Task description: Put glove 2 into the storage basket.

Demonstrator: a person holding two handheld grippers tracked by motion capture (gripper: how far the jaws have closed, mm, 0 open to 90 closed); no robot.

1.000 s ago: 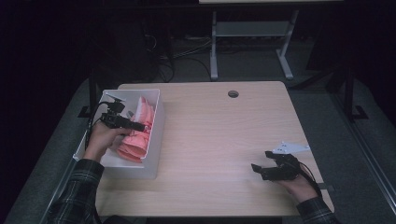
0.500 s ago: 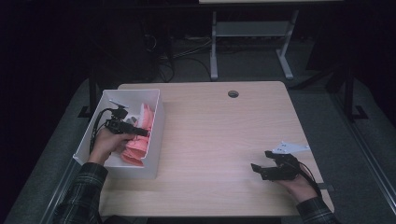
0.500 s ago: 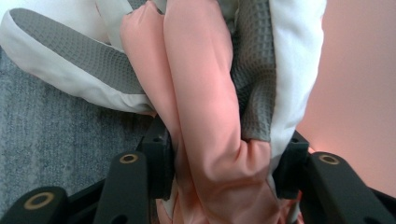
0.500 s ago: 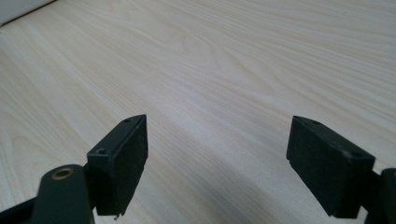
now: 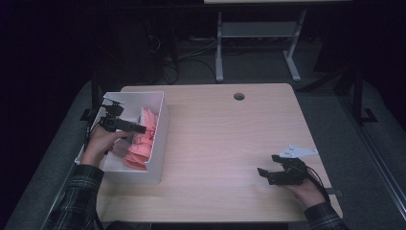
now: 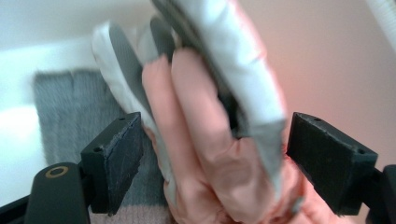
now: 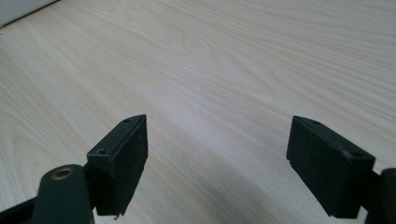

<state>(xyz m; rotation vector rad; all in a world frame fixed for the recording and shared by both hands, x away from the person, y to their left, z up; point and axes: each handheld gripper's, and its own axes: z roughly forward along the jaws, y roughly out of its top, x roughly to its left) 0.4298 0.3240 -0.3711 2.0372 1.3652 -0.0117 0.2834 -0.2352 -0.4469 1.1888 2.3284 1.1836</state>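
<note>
A white bin [image 5: 160, 139] at the table's left holds a pile of pink gloves [image 5: 141, 143]. My left gripper [image 5: 136, 128] hangs over that pile, pointing right. In the left gripper view a pink glove with grey-white coating [image 6: 205, 154] stands between the pads of the left gripper [image 6: 219, 144]. Its jaws have just been opening, and the right pad [image 6: 327, 158] stands apart from the glove. My right gripper [image 5: 262, 172] rests low on the table near the front right, open, with nothing but bare wood between the pads of the right gripper [image 7: 219, 158].
The light wooden table [image 5: 225, 139] has a round cable hole [image 5: 239, 96] near its far edge. Behind it stands a grey table frame [image 5: 258, 33] on a dark floor. The bin sits at the table's left edge.
The left hand has shifted slightly over the bin and the pink gloves under it have settled differently. The right hand has not moved.
</note>
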